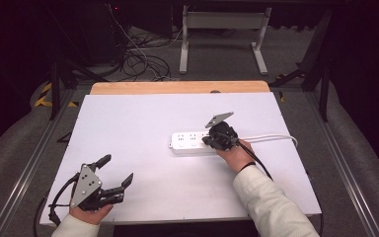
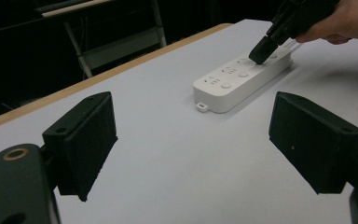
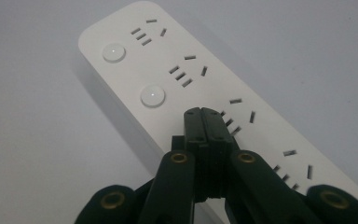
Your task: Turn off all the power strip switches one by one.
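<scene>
Right gripper [image 3: 204, 116] jaws pressed together, tip on power strip [image 1: 190, 141] top, 3 o'clock of table [image 1: 128, 118] centre. Left gripper [image 1: 116, 170] spread, empty, 7 o'clock near front edge; open surface between.

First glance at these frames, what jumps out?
The white power strip right of the table's middle, its cable running off to the right. The right hand-held gripper, jaws shut, tips down on the strip's top where a third round button would sit. The left hand-held gripper rests wide open at the near left corner, holding nothing.
</scene>
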`<action>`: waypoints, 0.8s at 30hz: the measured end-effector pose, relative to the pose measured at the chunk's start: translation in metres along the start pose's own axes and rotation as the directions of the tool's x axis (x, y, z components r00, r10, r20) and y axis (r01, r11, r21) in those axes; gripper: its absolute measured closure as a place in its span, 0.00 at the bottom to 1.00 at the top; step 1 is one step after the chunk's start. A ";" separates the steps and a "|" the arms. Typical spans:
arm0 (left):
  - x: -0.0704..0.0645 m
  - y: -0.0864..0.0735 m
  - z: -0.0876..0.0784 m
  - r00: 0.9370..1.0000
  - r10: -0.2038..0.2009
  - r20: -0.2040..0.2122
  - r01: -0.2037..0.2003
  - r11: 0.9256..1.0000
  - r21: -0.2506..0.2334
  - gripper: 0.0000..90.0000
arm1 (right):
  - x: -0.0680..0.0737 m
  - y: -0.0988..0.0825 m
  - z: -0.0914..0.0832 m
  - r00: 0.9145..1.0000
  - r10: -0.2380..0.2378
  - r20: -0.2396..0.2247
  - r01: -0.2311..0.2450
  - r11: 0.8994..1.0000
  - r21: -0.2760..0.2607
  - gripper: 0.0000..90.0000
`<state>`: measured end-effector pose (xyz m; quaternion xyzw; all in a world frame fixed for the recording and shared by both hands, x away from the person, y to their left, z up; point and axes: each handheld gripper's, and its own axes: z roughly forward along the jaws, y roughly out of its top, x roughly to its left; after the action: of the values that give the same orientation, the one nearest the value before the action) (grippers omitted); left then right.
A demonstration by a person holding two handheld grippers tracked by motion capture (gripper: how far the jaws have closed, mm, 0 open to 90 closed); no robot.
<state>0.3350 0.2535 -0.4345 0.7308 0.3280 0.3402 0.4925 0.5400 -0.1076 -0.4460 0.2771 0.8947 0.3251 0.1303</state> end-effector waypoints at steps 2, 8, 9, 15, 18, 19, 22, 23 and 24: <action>0.000 0.000 0.000 1.000 0.000 0.000 0.000 1.000 0.000 0.17 | 0.000 0.000 0.000 1.000 0.001 -0.001 -0.001 1.000 -0.001 1.00; 0.000 0.000 0.000 1.000 -0.001 -0.001 0.001 1.000 -0.002 0.17 | 0.002 -0.001 0.002 1.000 -0.008 0.006 0.008 1.000 0.005 1.00; 0.000 0.000 0.000 1.000 -0.001 0.000 0.001 1.000 -0.003 0.17 | 0.002 -0.001 0.002 1.000 -0.008 0.006 0.008 1.000 0.005 1.00; 0.000 0.000 0.000 1.000 0.001 -0.001 -0.001 1.000 -0.004 0.17 | -0.001 -0.003 0.002 1.000 0.016 -0.006 -0.016 1.000 -0.003 1.00; -0.001 0.000 0.000 1.000 -0.002 0.000 0.002 1.000 -0.004 0.17 | -0.002 -0.005 0.002 1.000 0.024 -0.013 -0.024 1.000 -0.016 1.00; -0.001 0.000 0.000 1.000 0.001 -0.001 -0.001 1.000 -0.006 0.17 | -0.002 -0.005 0.002 1.000 0.024 -0.013 -0.024 1.000 -0.016 1.00; -0.001 0.000 0.000 1.000 0.001 -0.001 -0.001 1.000 -0.005 0.17 | -0.001 -0.005 0.002 1.000 0.020 -0.013 -0.020 1.000 -0.013 1.00; -0.001 0.000 0.000 1.000 0.000 0.000 0.000 1.000 -0.005 0.17 | -0.001 -0.005 0.002 1.000 0.020 -0.013 -0.020 1.000 -0.013 1.00; -0.001 0.000 -0.001 1.000 0.003 -0.002 -0.003 1.000 -0.007 0.17 | -0.001 -0.004 0.002 1.000 0.019 -0.006 -0.019 1.000 -0.011 1.00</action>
<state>0.3340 0.2526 -0.4342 0.7292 0.3263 0.3427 0.4943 0.5396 -0.1097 -0.4505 0.2839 0.8907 0.3320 0.1261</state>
